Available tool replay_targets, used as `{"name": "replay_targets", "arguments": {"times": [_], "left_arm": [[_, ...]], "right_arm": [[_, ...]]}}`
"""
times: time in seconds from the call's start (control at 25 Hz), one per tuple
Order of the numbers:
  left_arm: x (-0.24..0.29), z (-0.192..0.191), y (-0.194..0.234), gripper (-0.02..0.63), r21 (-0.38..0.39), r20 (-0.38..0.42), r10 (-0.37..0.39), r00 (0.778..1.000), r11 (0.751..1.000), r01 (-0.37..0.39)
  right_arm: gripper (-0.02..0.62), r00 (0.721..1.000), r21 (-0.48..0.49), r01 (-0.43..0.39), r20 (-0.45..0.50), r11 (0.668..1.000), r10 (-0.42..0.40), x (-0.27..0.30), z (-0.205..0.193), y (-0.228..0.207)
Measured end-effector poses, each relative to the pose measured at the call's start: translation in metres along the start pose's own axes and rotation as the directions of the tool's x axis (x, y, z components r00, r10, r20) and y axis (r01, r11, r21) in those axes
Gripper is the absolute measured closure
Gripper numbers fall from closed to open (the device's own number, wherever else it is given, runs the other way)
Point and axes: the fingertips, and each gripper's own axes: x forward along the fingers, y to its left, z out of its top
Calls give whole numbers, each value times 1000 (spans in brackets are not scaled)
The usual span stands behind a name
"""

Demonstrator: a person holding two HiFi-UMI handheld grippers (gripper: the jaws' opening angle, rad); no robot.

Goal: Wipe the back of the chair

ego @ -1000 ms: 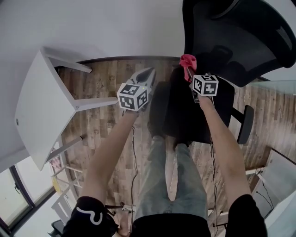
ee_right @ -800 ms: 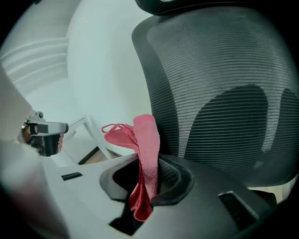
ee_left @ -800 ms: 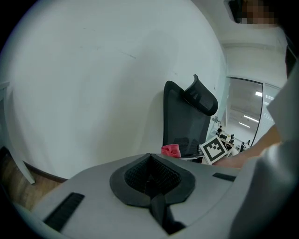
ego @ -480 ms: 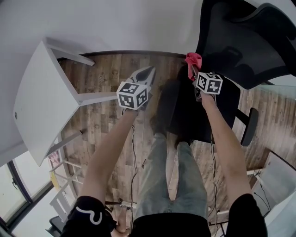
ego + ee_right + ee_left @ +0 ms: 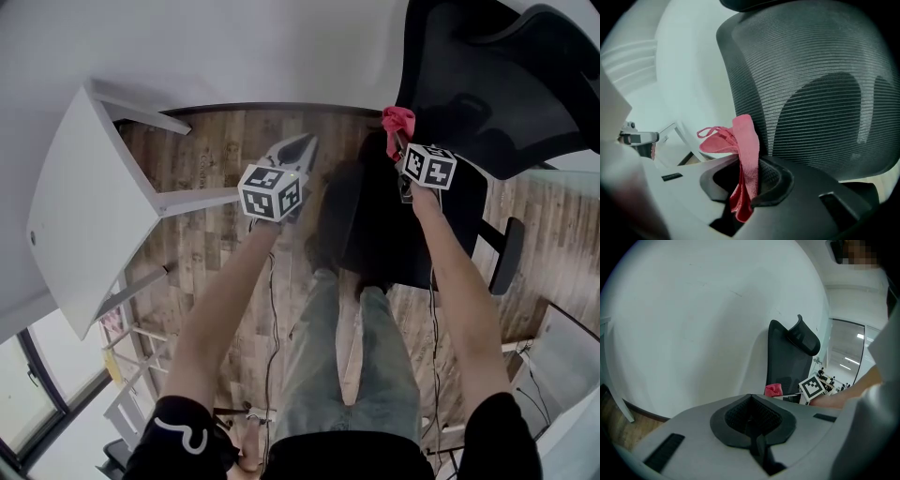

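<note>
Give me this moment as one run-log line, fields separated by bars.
left hand-held gripper: shut, empty | right hand-held gripper: shut on pink cloth | chair back: close ahead, contact unclear

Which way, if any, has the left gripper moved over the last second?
No. The left gripper stays beside the end of the white table leg, jaws shut and empty.
</note>
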Motion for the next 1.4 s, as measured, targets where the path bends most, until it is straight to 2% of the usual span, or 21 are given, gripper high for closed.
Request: {"name": "replay_targets", "arguments": {"times": [0.68, 1.4], "left_arm": [[30, 3, -35, 583, 15, -18, -38, 999, 999, 39], [77, 6, -102, 583, 60, -46, -103, 994, 993, 106]], "right_arm": [[522, 1000, 15, 28, 9, 1000, -28, -21, 3, -41], [522, 994, 89, 102, 38, 991, -106, -70, 3, -124]]}}
